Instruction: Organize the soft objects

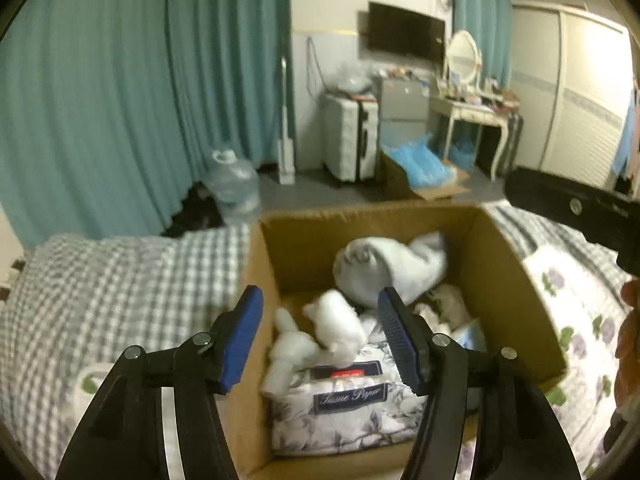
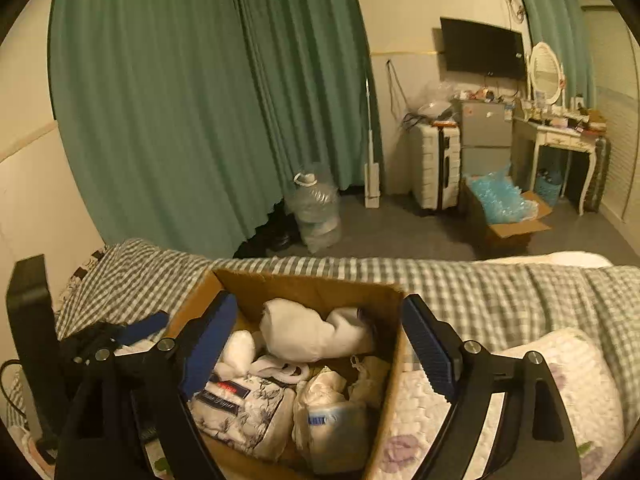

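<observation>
Brown cardboard box; inside, a white rolled towel, white plush toy, and a tissue pack in grey floral print with navy labels. Grey-and-white gingham on the bed sheet. White quilt with purple flowers, green leaves. Teal curtains. Blue pads on black jaws.

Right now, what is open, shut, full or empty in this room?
Left gripper: open, holding nothing.
Right gripper: open, holding nothing.
Box: open, filled with soft things.
Tissue pack: in the box, sealed.
Curtains: drawn shut.
TV: off.
</observation>
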